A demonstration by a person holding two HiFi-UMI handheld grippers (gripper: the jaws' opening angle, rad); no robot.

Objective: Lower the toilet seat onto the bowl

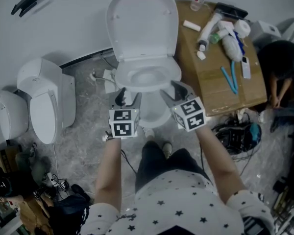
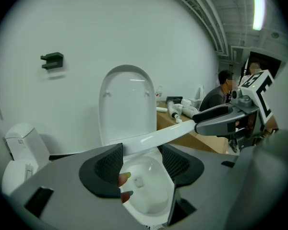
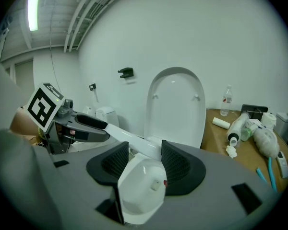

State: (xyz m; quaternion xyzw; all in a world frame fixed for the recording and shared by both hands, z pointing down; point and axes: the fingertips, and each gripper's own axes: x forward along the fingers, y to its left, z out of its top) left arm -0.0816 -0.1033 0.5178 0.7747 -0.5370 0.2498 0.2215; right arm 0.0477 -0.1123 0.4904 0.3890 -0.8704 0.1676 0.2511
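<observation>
The white toilet's lid (image 1: 142, 23) stands upright against the wall. The toilet seat (image 1: 172, 75) hangs tilted over the bowl (image 1: 154, 115), its front edge lifted off the rim. My left gripper (image 1: 128, 98) is shut on the seat's front-left edge and my right gripper (image 1: 171, 91) on its front-right edge. In the left gripper view the seat (image 2: 153, 137) runs as a white band between the jaws of my left gripper (image 2: 141, 152), with the bowl (image 2: 144, 190) below. The right gripper view shows the seat (image 3: 129, 143) crossing between the jaws of my right gripper (image 3: 145, 150).
A second toilet (image 1: 44, 102) stands on the floor at the left. Right of the bowl a wooden table (image 1: 220, 82) carries bottles and tubes. A person (image 1: 279, 77) sits beyond it. Cables (image 1: 235, 131) lie on the floor by the table.
</observation>
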